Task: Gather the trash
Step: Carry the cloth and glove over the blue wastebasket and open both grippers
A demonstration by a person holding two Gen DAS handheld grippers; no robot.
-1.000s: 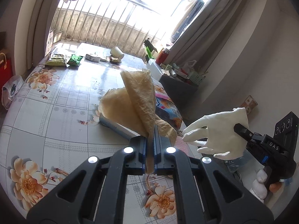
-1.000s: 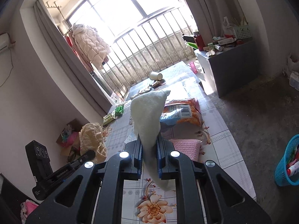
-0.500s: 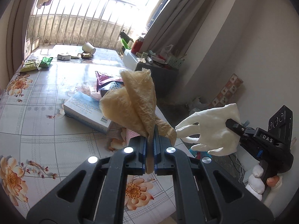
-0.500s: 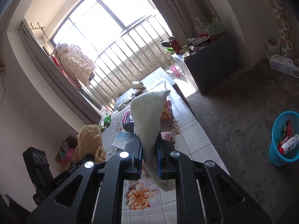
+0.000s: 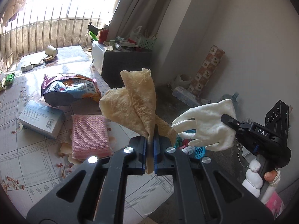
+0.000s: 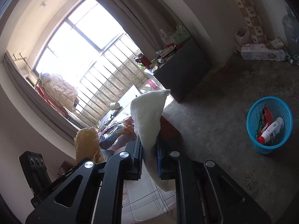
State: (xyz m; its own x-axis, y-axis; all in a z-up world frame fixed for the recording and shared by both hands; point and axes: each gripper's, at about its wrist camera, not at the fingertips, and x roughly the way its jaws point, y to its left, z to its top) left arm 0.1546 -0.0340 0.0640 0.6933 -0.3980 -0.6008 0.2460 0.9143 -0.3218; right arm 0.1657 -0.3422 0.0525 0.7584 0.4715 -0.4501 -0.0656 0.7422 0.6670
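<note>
Tan paper point(image 5: 138, 104) clamped in left tongs point(image 5: 149, 149) (white rag point(image 6: 149, 115) in right).

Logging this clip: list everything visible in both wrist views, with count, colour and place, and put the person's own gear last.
tan paper towel: 1, tan, clamped in the left gripper
white cloth: 1, white, clamped in the right gripper
basket: 1, blue, on the floor, holding a bottle and wrappers
snack bag: 1, purple and orange, on the table
carton: 1, pale blue, on the table beside the snack bag
pink pad: 1, pink, near the table edge
paper cup: 1, white, tipped over at the far end
table: 1, floral white cloth
left gripper: 1, black, shut
right gripper: 1, black, shut
</note>
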